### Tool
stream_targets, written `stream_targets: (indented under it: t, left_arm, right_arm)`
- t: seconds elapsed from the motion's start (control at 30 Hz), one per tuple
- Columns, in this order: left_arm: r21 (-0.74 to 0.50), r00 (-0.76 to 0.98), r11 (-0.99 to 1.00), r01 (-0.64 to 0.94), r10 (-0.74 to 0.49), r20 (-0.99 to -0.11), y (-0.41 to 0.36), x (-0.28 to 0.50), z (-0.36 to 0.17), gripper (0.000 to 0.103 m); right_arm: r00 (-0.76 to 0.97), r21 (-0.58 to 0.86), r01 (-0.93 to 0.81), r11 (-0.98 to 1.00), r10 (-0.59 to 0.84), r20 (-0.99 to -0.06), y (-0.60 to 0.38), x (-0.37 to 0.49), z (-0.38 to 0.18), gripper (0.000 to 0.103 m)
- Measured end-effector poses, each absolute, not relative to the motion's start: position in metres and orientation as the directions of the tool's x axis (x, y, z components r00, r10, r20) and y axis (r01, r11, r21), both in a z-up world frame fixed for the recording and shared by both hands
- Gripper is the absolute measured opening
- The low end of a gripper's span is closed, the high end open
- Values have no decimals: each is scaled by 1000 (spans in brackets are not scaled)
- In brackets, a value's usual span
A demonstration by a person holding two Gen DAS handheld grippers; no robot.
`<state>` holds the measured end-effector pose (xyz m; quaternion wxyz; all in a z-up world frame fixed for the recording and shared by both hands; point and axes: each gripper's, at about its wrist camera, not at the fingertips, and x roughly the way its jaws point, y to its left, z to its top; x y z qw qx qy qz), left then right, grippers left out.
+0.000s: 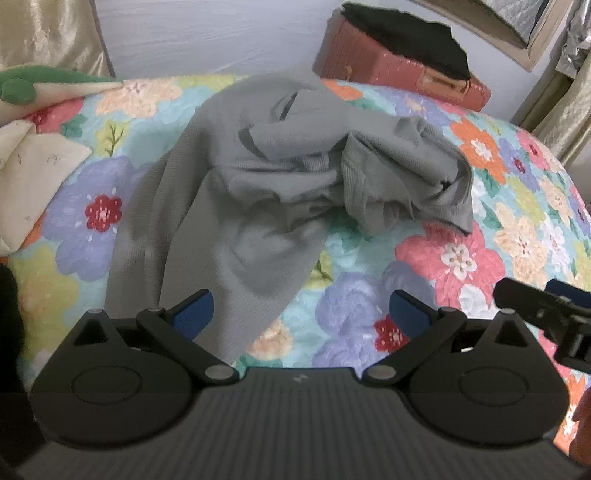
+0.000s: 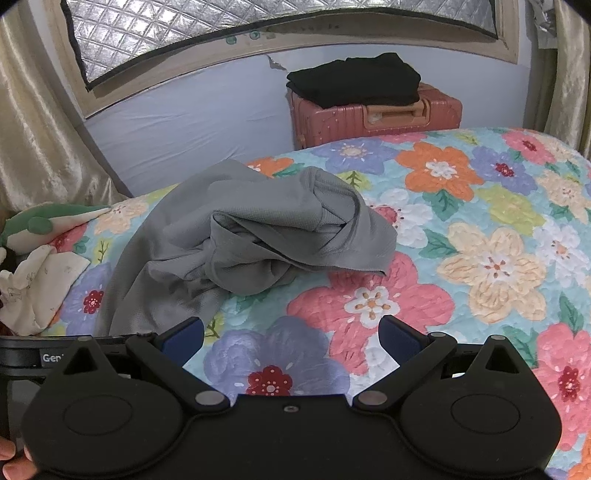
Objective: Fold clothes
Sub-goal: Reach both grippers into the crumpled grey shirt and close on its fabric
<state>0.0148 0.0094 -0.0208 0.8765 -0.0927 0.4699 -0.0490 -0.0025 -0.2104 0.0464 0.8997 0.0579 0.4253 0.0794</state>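
A crumpled grey garment (image 1: 258, 184) lies bunched on a floral bedspread (image 1: 461, 258). It also shows in the right wrist view (image 2: 251, 236), left of centre. My left gripper (image 1: 301, 310) is open and empty, just short of the garment's near edge, which hangs toward its left finger. My right gripper (image 2: 291, 332) is open and empty over bare bedspread (image 2: 480, 258), a little in front of the garment. The right gripper also shows at the right edge of the left wrist view (image 1: 546, 314).
A pink suitcase (image 2: 373, 114) with folded black clothes (image 2: 354, 79) on top stands behind the bed. A green and cream plush toy (image 2: 40, 254) lies at the bed's left. Gold curtains (image 2: 33, 122) and a foil-covered window (image 2: 258, 22) are behind.
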Motion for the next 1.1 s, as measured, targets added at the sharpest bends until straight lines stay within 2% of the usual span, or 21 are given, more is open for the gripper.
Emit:
stream_targets:
  t: [0.1,0.2,0.4,0.47,0.6,0.7,0.8,0.9,1.03,1.1]
  left_arm:
    - [-139,605,990,24,-125,-786,0,17,-18,103]
    - [-151,607,988,15,-129,-784,-1,24,-24,103]
    - [-113,675,991,-74,-33,-737,24,34,-30,103]
    - [-143,651,978,-151,-10,-759,43,42,-36,103]
    - [-336,604,879,-338,-71,-794,90,52,-64,103]
    - [-371,583,832,-413,-71,-809,106,55,-80,100]
    - [-379,591,825,-420,-68,-804,104,60,-86,98]
    - [-425,589,792,-439,-103,-801,107,69,-97,91]
    - [-484,548,699,-526,-156,-822,118,75,-127,91]
    - [-548,576,639,-539,-195,-794,125,73,-131,91]
  right_arm:
    - [620,243,-124,962,266,-738,-216,7,38,102]
    - [616,300,-121,946,309,-724,-222,16,32,102]
    - [628,283,-162,945,320,-710,-222,30,24,102]
    - [626,289,-175,941,333,-706,-224,34,20,102]
    - [610,334,-149,931,353,-709,-231,49,7,102]
    - [613,373,-103,922,354,-706,-241,61,-2,102]
    - [626,466,-17,885,373,-685,-259,75,-9,102]
    - [648,558,75,826,385,-657,-281,91,-19,102]
    - [667,604,175,777,358,-654,-298,109,-35,102]
    - [672,621,197,758,357,-649,-302,117,-42,102]
